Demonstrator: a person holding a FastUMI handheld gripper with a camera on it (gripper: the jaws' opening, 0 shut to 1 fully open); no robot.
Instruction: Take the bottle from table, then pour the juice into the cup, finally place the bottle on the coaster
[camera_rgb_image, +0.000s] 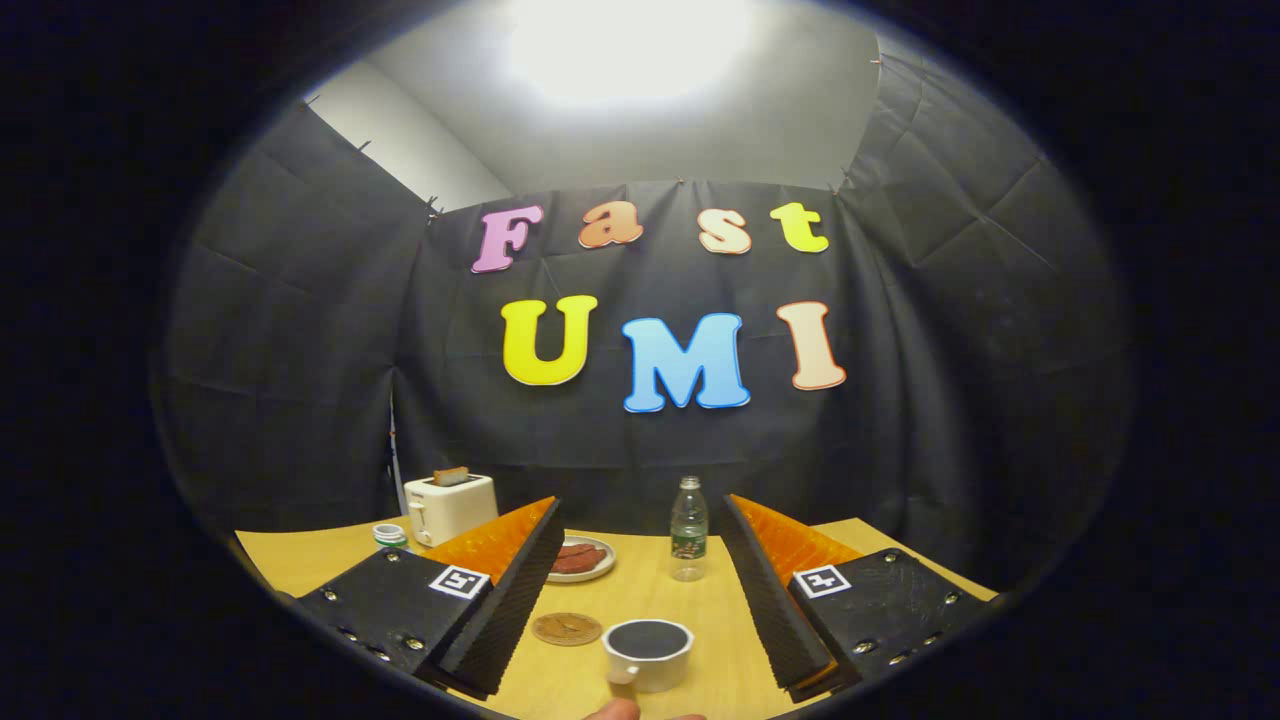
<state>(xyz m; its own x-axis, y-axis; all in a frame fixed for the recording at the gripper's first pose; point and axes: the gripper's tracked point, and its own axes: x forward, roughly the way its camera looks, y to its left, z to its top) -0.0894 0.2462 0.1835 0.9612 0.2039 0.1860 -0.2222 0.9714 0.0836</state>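
A clear plastic bottle (688, 528) with a dark label stands upright on the wooden table (690, 600), beyond my fingers and a little right of the middle. Nearer to me a white cup (648, 652) with a dark inside sits between the two fingers. A round brown coaster (566, 628) lies flat just left of the cup, close to the left finger. My gripper (642, 520) is open, its fingers spread wide with nothing held between them, and it hangs well back from the bottle.
A white toaster (450, 507) with a slice in it stands at the back left, with a small stack of round lids (389, 534) beside it. A plate (582, 560) with reddish food lies behind the left finger. A fingertip (612, 710) shows near the cup.
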